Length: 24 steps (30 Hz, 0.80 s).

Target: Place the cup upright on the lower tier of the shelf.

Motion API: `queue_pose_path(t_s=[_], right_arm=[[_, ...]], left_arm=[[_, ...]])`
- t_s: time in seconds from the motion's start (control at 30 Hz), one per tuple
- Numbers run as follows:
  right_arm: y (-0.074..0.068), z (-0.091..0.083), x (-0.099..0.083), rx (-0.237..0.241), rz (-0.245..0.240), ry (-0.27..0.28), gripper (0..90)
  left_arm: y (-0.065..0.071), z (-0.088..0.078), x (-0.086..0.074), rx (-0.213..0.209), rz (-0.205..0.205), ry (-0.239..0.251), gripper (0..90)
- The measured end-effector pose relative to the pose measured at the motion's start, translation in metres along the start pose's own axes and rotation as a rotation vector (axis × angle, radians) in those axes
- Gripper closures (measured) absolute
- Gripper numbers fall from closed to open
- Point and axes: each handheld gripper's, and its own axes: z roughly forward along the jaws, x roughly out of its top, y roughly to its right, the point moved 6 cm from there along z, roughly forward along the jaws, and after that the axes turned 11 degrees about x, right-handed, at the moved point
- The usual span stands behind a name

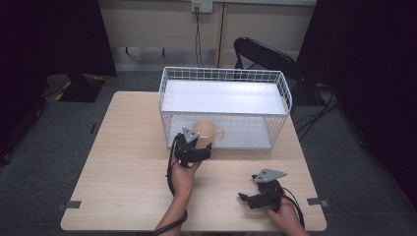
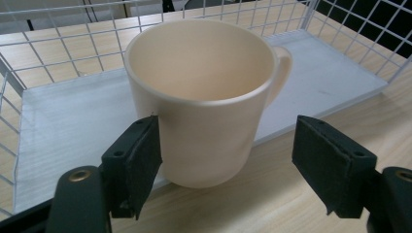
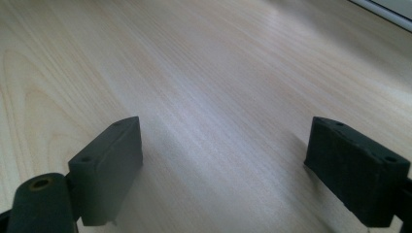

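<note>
Left gripper view has one cream mug (image 2: 204, 97) upright between the spread jaws, its base half on the white floor board of the wire basket (image 2: 58, 126) and half over the wooden table (image 2: 291, 194); the left pad (image 2: 138, 160) looks to touch the mug wall, though I cannot be sure, and the other stands well clear. From the high view the mug (image 1: 205, 131) is half hidden behind the left gripper (image 1: 193, 147) at the basket's open front, and both forearms are cut off at the bottom edge. One basket (image 1: 223, 74), two grippers. The right gripper (image 1: 259, 192) hovers open over bare table near the front edge, holding nothing.
</note>
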Motion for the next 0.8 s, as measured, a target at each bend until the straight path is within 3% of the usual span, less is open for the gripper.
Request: queue_pose_path(t_s=[0.8], right_arm=[[0.000, 0.000, 0.000, 0.000, 0.000, 0.000, 12.6]], left_arm=[[-0.006, 0.011, 0.001, 0.037, -0.038, -0.004, 35.1]])
